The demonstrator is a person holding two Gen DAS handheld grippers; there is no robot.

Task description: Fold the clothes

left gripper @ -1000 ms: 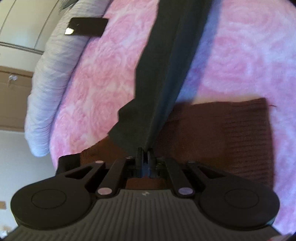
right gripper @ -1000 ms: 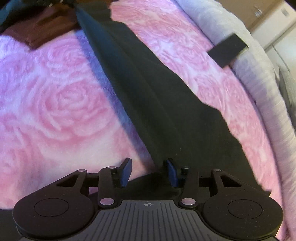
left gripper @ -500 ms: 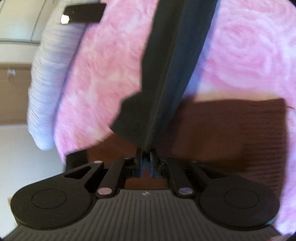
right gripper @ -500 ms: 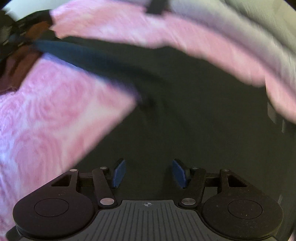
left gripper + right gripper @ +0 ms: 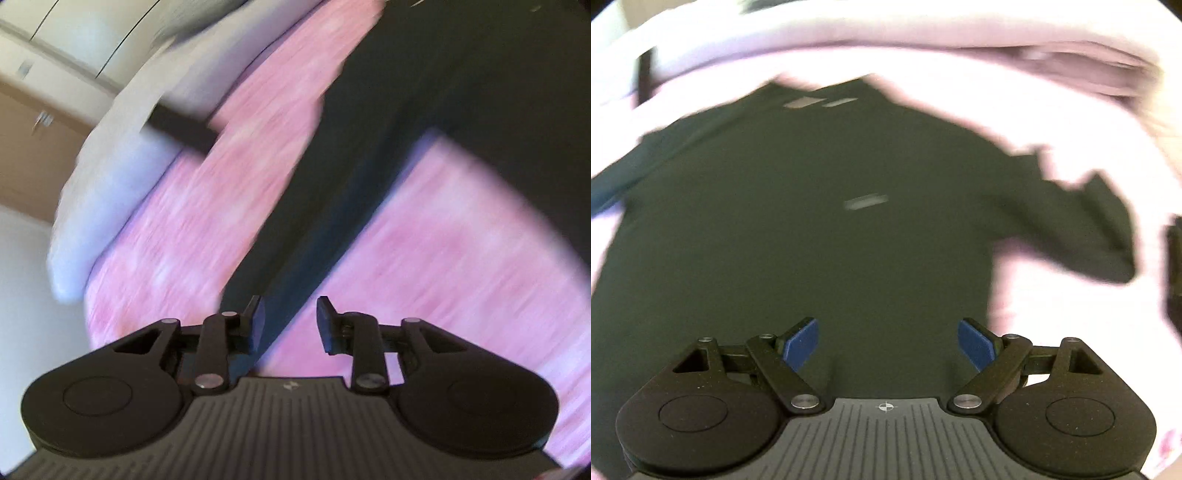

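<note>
A dark long-sleeved top (image 5: 820, 229) lies spread on the pink rose-patterned blanket (image 5: 207, 206), its neckline at the far side and one sleeve (image 5: 1100, 229) reaching right. In the left wrist view its other sleeve (image 5: 332, 206) runs as a dark band from between my fingers up to the garment's body at top right. My left gripper (image 5: 290, 321) is open just above that sleeve's end, holding nothing. My right gripper (image 5: 888, 341) is wide open over the hem, with nothing between its blue pads (image 5: 799, 341). Both views are motion-blurred.
A pale grey duvet (image 5: 110, 177) edges the blanket on the left, with a flat black object (image 5: 181, 129) lying across it. Wooden cabinets (image 5: 26, 155) stand beyond the bed. A dark object (image 5: 1174, 273) shows at the right edge of the right wrist view.
My left gripper opened and let the sleeve go; the sleeve now lies flat. The brown knit garment has left its view. My right gripper swung to face the whole top and opened wider.
</note>
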